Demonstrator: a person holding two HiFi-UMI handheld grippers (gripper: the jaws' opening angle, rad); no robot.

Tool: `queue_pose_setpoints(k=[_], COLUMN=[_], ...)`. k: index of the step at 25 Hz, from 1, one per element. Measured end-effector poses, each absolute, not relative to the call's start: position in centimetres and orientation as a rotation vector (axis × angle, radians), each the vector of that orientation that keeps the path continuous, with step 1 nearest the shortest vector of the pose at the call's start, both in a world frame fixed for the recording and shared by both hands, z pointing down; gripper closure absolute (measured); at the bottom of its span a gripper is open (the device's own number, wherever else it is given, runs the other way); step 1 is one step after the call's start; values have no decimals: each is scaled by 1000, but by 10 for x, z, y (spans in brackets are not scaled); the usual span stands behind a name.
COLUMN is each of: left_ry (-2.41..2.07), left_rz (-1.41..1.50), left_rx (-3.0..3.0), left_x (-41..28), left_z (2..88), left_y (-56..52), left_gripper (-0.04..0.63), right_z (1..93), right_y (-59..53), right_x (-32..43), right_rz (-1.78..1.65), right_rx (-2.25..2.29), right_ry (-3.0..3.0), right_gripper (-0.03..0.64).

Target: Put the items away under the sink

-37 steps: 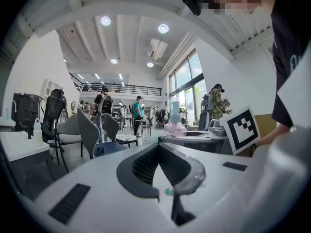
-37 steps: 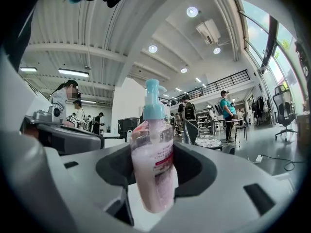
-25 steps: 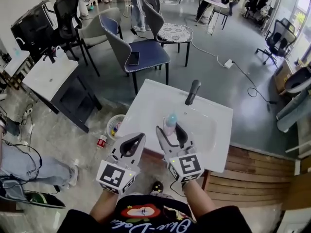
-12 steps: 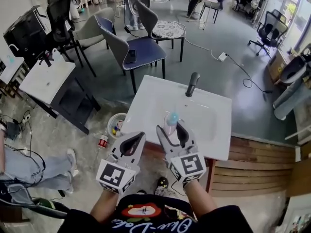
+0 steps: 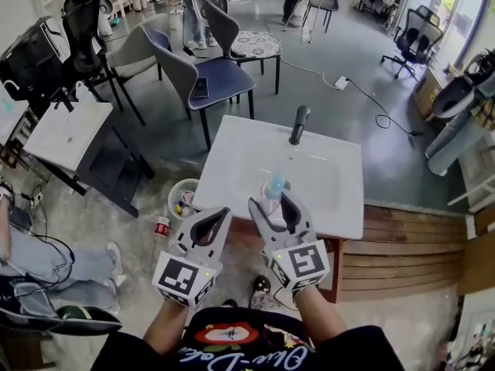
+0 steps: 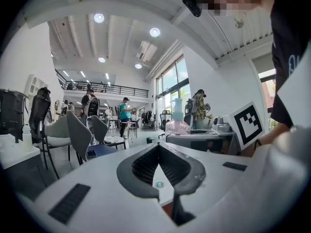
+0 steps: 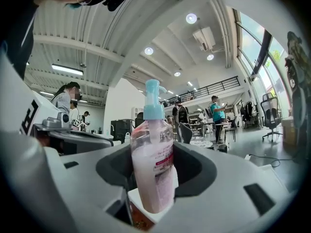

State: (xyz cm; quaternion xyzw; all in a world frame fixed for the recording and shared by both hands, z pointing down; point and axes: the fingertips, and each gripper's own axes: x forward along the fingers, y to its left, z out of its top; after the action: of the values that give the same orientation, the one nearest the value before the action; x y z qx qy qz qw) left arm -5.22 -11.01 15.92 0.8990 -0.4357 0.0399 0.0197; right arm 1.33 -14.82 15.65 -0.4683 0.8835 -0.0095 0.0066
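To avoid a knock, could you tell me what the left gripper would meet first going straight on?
Likely the dark faucet, which stands almost on its line across the sink top; the left gripper may just pass it, depth being unclear.

We saw a white sink top (image 5: pixel 232 161) standing on a grey floor (image 5: pixel 332 45), with a dark faucet (image 5: pixel 298 124) at its far edge. Just left of the sink top a round waste basket (image 5: pixel 182 199) sat on the floor, and a red can (image 5: pixel 162 226) lay near it, closer to us. Beyond the sink top stood a blue-seated chair (image 5: pixel 224 79) with a dark phone (image 5: pixel 200 88) on its seat. Further left stood a white table (image 5: pixel 66 134). Right of the sink top lay wooden boards (image 5: pixel 402 261), and well beyond it a white power strip (image 5: pixel 341 83).
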Motion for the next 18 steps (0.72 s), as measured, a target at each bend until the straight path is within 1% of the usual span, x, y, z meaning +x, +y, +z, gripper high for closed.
queue_pose_setpoints(k=[18], left_ry=[-1222], left_rz=[88], left_rx=[2873], left_x=[-59], left_z=[155], left_y=[-61], left_gripper=[589], right_z=[152], right_y=[-90], right_x=[12], right_rz=[-17], right_rx=[-1604], right_ry=[2696], right_gripper=[383])
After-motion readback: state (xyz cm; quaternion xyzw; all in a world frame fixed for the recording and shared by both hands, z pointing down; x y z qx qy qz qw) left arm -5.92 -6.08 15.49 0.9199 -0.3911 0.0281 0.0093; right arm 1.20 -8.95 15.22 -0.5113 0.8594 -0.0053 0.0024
